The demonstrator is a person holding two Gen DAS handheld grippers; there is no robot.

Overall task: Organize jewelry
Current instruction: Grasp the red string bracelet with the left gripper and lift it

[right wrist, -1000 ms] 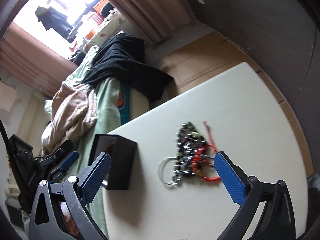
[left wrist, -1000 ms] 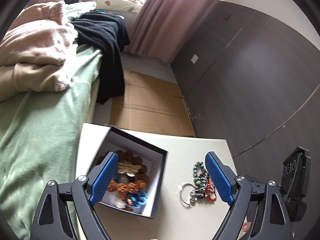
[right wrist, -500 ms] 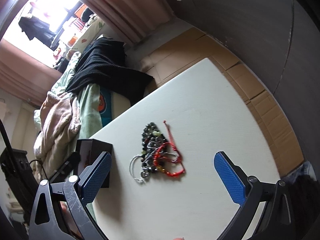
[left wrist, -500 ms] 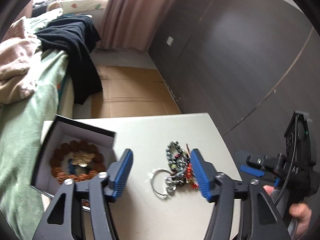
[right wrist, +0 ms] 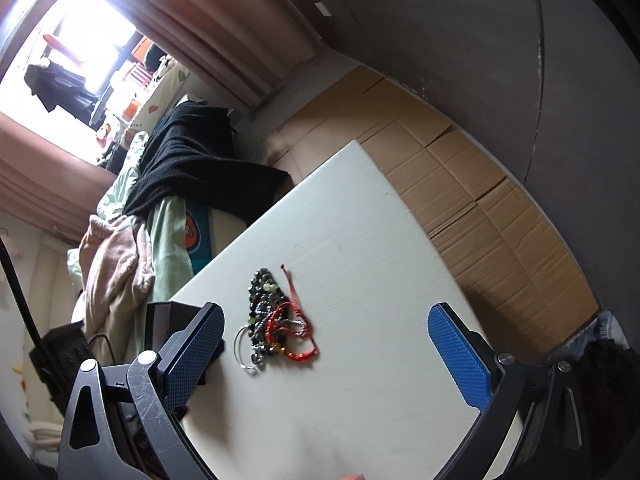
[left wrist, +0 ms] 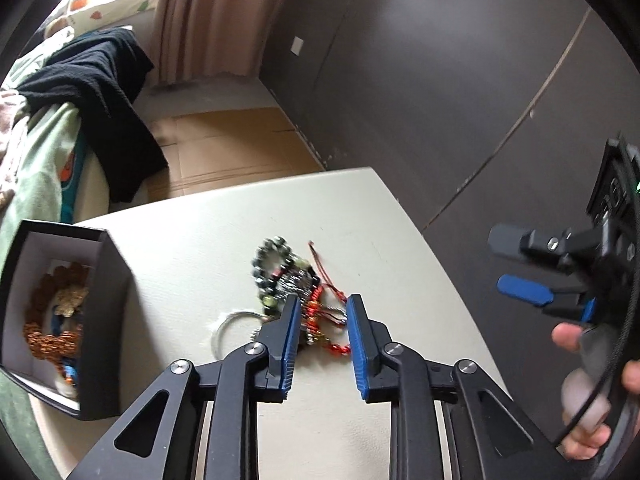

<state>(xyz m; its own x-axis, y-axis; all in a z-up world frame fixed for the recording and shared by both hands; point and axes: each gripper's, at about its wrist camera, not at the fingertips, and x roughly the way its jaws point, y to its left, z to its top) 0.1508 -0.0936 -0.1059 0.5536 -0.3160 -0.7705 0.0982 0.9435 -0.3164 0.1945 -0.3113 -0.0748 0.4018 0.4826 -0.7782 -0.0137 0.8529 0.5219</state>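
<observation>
Straddling the bracelet pile [left wrist: 296,292], left claw [left wrist: 320,304] half-spread (right claw [right wrist: 324,320] wide).

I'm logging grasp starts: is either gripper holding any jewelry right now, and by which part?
Nothing is held yet. The left gripper is half closed around the red bracelet in the jewelry pile, pads not touching. The right gripper is wide open.

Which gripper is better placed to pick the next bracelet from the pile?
Left. The left gripper has its jaws partly closed around the red beaded strands of the jewelry pile, beside the open box. The right gripper hangs wide open, back from the pile.
</observation>
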